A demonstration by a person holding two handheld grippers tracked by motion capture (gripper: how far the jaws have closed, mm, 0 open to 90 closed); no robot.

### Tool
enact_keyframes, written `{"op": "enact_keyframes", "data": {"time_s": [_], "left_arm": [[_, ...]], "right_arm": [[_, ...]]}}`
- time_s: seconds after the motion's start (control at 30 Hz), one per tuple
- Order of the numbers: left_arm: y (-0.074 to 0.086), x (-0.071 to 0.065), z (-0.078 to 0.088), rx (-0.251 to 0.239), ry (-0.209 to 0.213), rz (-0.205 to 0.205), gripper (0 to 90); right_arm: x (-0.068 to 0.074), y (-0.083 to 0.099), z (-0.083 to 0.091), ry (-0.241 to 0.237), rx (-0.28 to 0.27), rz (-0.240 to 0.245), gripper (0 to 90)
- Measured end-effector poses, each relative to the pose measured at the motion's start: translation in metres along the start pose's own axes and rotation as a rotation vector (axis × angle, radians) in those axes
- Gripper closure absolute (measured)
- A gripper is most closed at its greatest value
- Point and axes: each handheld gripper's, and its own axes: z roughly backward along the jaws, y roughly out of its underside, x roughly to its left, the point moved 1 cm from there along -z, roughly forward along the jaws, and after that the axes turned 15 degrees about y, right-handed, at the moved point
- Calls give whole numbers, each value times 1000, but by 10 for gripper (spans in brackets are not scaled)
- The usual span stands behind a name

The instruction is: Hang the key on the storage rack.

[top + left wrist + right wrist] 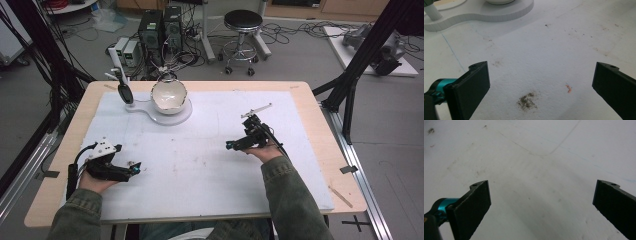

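Two grippers — left gripper (pixel 134 169), right gripper (pixel 231 145) — jaws spread wide over the white mat (pixel 200 165), gripping nothing.

Black stool (pixel 243 21) on grey cable-strewn floor (pixel 300 55)

Even, soft light; slightly blurry.

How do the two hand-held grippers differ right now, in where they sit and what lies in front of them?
The left gripper sits near the table's front left; the right gripper is farther forward, right of centre. Between the left gripper's jaws lie a dark smudge and an orange scrap; the right gripper faces bare white sheet. Both are open, holding nothing.
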Motion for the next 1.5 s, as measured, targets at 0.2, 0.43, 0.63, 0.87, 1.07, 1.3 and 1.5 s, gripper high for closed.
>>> {"op": "enact_keyframes", "data": {"time_s": [0.2, 0.43, 0.63, 0.87, 1.07, 1.3, 1.5], "left_arm": [[0, 0, -1, 12, 7, -3, 18], [1, 0, -2, 27, 15, 2, 18], [2, -1, -4, 46, 19, -7, 18], [2, -2, -3, 44, 18, 7, 18], [3, -2, 0, 43, 13, 16, 18], [4, -4, 3, 37, 11, 24, 18], [5, -3, 4, 24, 15, 32, 18]], "right_arm": [[-19, 20, 9, 35, -25, -25, 6], [-36, 42, 26, 73, -86, -30, 6], [-56, 61, 42, 111, -140, -94, 6], [-72, 88, 52, 124, -191, -129, 6], [-83, 113, 66, 140, -254, -165, 6], [-92, 140, 80, 160, -389, -229, 6], [-91, 143, 74, 183, -378, -210, 6]]}}
